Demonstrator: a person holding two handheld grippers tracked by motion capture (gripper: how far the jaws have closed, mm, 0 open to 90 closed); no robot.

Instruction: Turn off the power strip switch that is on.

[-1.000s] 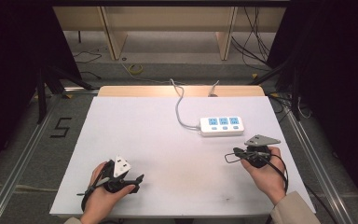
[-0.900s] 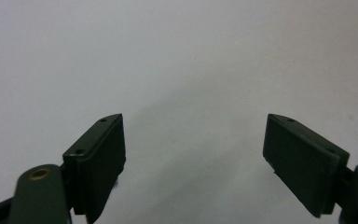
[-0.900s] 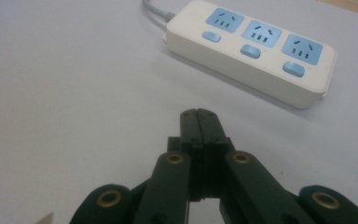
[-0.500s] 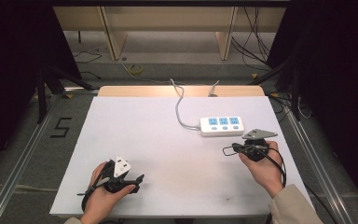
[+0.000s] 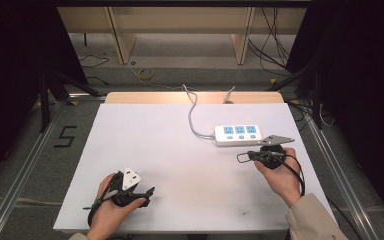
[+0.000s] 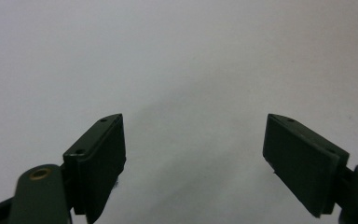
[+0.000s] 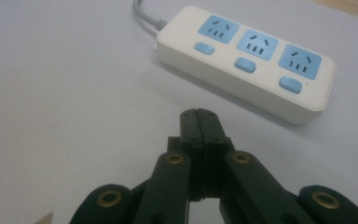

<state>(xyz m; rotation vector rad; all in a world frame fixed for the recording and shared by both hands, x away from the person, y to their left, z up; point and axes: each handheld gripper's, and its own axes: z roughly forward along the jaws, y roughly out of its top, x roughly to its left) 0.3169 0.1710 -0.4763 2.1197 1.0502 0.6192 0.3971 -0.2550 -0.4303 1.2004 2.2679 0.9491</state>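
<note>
So the main thing here is the white power strip, the kind with three blue sockets and a blue button under each. It lies flat on the white desk, toward the far right part of it, and its grey cable runs off from its left end and curls away over the back edge of the desk.

The right gripper sits just on the near side of the power strip, close to its right end but not touching it. Its fingers are pressed flat together with nothing in between, and in the right gripper view they point straight at the strip's long side, with a bit of bare desk left between tips and casing. The person's right hand wraps the body of it, beige sleeve at the wrist.

The left gripper is well away from the power strip, down at the near left corner of the desk, held in the left hand. In the left gripper view its fingers are spread wide apart, hovering low over plain desk surface, holding nothing.
</note>
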